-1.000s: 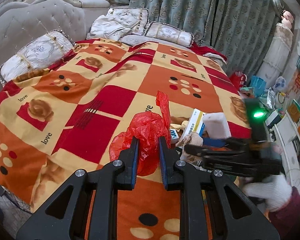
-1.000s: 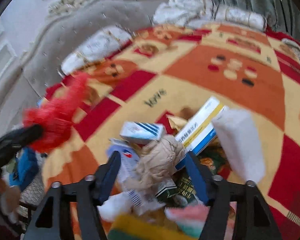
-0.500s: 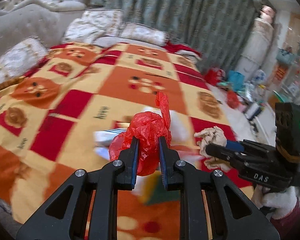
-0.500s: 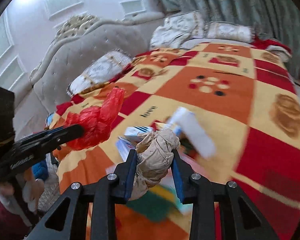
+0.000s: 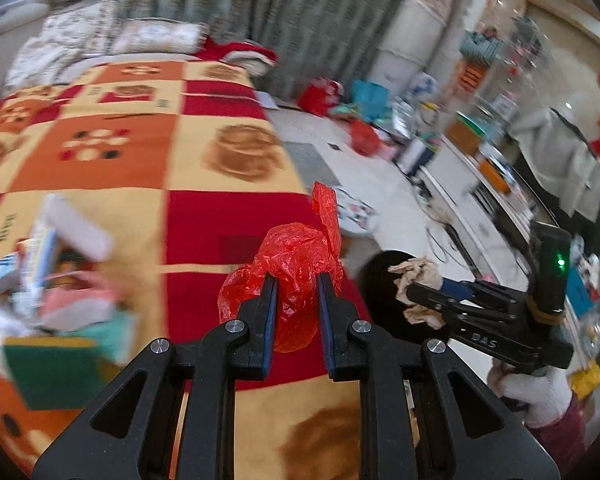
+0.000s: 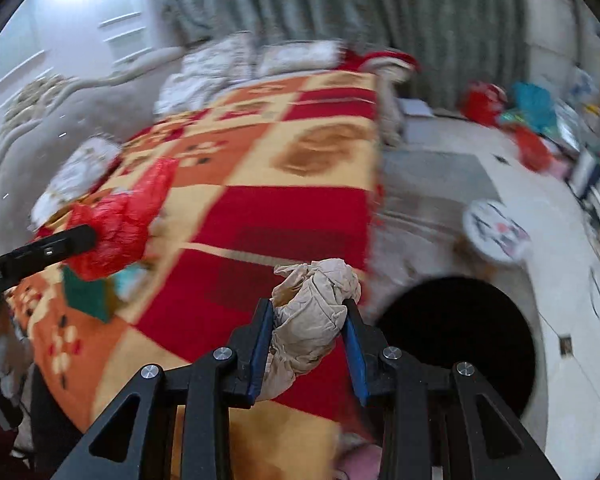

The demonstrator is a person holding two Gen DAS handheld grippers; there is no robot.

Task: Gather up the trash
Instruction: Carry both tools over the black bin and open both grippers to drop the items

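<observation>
Step in hand, by my read: carry to the bin. Both grippers are loaded.

Left gripper (image 5: 296,292): clamped narrow on a crumpled red plastic bag (image 5: 288,268), centre of the left wrist frame, over the red square at the edge of the bed (image 5: 220,216).

Right gripper (image 6: 309,316): pinching a wad of beige crumpled paper (image 6: 316,304), centre of the right wrist frame. Also visible at right centre of the left wrist view, wad just in front of a dark round opening.

Black bin (image 6: 456,344): on the floor beside the bed, lower right of the right wrist frame. Looks like the drop target.

Remaining trash pile (image 5: 52,280): boxes, sponges and paper on the bed at left centre of the left wrist frame, blurred.

Next move calls for: get each gripper squarely above the bin mouth, then open and let the piece fall. Right looks closer. The bag is light and may cling to the pads, so open wide. Then back to the pile.
</observation>
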